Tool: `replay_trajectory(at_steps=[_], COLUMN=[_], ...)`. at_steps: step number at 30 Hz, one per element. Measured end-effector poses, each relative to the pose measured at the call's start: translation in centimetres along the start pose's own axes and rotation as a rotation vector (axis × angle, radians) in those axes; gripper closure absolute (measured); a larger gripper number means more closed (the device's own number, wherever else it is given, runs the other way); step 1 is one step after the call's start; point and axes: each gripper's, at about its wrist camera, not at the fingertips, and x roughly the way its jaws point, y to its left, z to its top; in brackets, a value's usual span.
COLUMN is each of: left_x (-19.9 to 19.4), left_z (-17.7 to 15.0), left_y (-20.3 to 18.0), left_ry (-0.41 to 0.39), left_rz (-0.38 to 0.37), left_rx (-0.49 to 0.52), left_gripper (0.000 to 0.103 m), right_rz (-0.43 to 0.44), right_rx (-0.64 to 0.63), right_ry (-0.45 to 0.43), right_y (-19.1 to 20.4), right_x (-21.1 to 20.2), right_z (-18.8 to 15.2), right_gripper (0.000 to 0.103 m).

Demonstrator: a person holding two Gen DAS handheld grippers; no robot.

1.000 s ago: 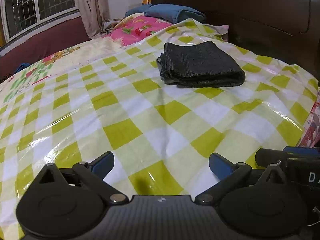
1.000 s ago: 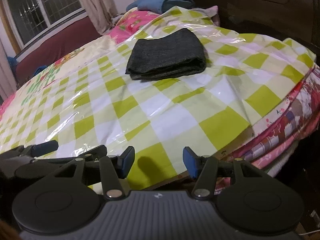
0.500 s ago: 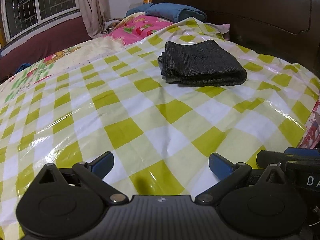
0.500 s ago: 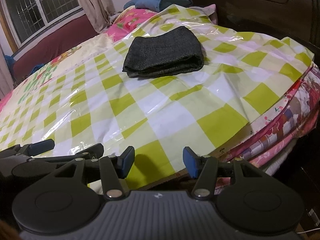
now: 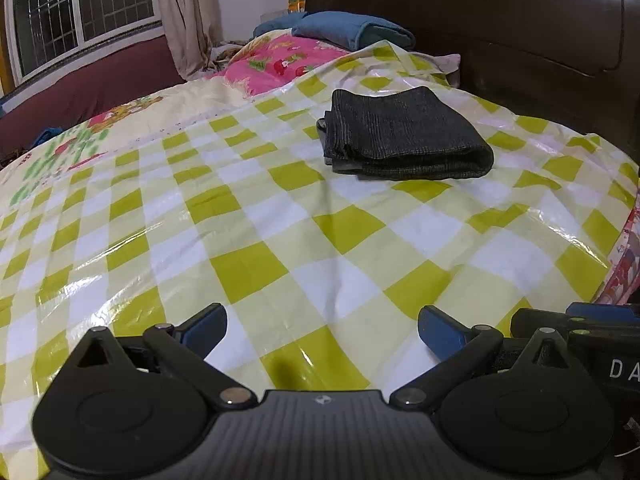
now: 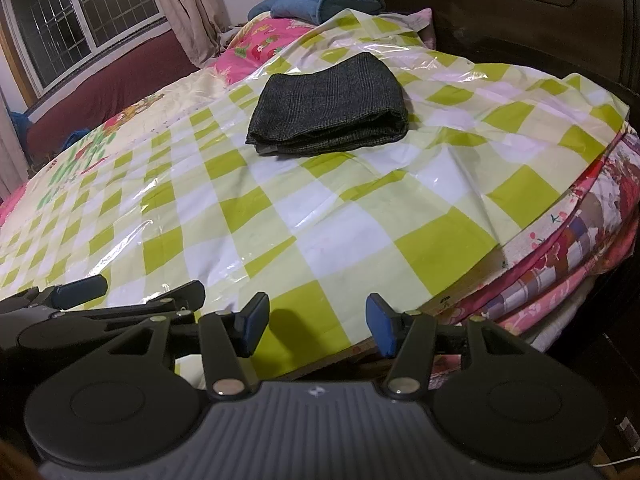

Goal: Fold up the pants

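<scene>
Dark grey pants (image 5: pixel 404 136) (image 6: pixel 330 110) lie folded into a thick rectangle on the green-and-white checked plastic sheet (image 5: pixel 248 216) (image 6: pixel 320 200) that covers the bed. My left gripper (image 5: pixel 322 330) hovers over the near part of the sheet, well short of the pants, open with nothing between its blue pads. My right gripper (image 6: pixel 316 322) is at the bed's near edge, also open and empty. Each gripper shows at the edge of the other's view: the right gripper (image 5: pixel 580 320) and the left gripper (image 6: pixel 132 294).
A dark wooden headboard (image 5: pixel 500 28) rises behind the pants. A pink floral pillow (image 5: pixel 280 62) and a folded blue blanket (image 5: pixel 352 34) lie at the head of the bed. The mattress edge with layered bedding (image 6: pixel 580 252) drops off to the right. A window and curtain (image 6: pixel 176 4) are at the left.
Both views have shifted slightly; the pants and both grippers' openings look the same.
</scene>
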Motion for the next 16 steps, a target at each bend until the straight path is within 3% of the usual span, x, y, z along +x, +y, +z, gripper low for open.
replay_trajectory(at_steps=[16], left_x=[0.14], left_z=[-0.06], left_y=[-0.09], left_ry=[0.009], left_rz=[0.010], left_rx=[-0.006], left_gripper=[0.000], right_rz=[0.001], right_rx=[0.004], right_ry=[0.004], right_y=[0.00], right_x=[0.06], right_z=[-0.13], right_gripper=[0.046])
